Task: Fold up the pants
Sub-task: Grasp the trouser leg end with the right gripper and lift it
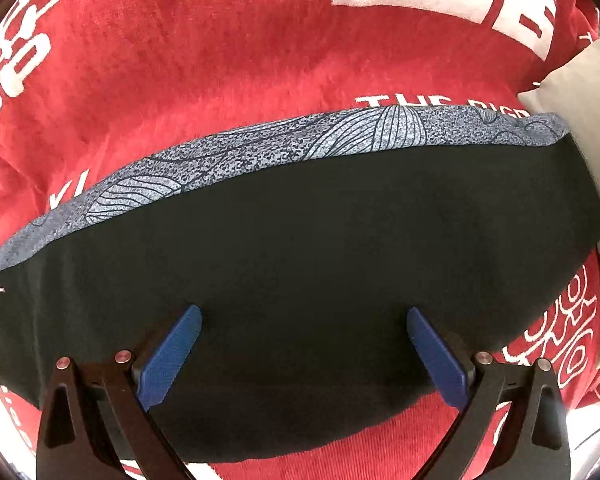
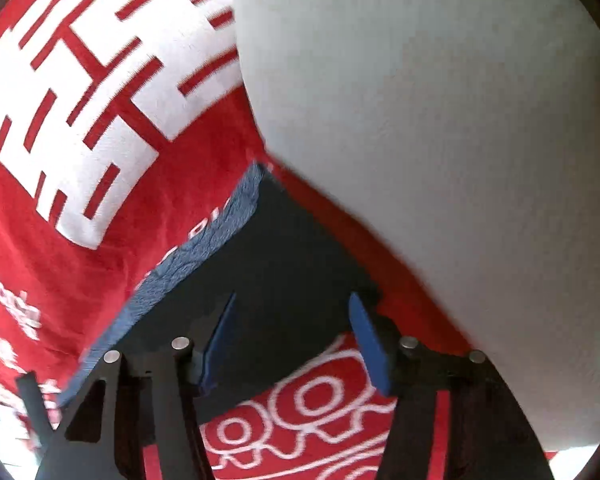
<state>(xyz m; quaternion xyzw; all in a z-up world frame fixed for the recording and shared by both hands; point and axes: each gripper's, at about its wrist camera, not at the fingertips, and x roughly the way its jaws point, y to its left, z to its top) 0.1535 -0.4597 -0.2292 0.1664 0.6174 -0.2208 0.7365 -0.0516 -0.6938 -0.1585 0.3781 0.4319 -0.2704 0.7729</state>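
**Pants flat on red blanket; both grippers open and empty above them**

Left wrist view. The pants (image 1: 300, 280) lie as a broad dark band across a red blanket (image 1: 180, 80) with white print. A grey patterned strip (image 1: 260, 144) runs along their far edge. It may be a lining or a second layer showing past the fold; which one cannot be told. The long axis runs across the picture from lower left to upper right. The right end stops just beside a pale cushion (image 1: 572, 92); the left end runs out of frame, so waist and hem cannot be told apart. The left gripper (image 1: 304, 320) stands above the middle of the dark cloth, blue fingers (image 1: 172, 356) spread wide, nothing between them. Whether the tips touch the cloth cannot be told.

Right wrist view, blurred. One end of the pants (image 2: 284, 280) shows a squared corner, the patterned strip (image 2: 204, 252) on its left edge. The long axis here runs from that end toward the lower left. The cushion (image 2: 440, 120) is close by the corner; whether it touches cannot be told. The right gripper (image 2: 292, 312) stands over this end, fingers (image 2: 372, 348) at medium spread, holding nothing.

Assessment. The cloth appears thin, soft and light, with no stiffness; it will sag and drag on the napped blanket and will not slide cleanly. Layers may shift apart if only the top one is pinched. Recommended hold: the two corners of the short end near the cushion, pinching through all layers, then carrying that end along the long axis.
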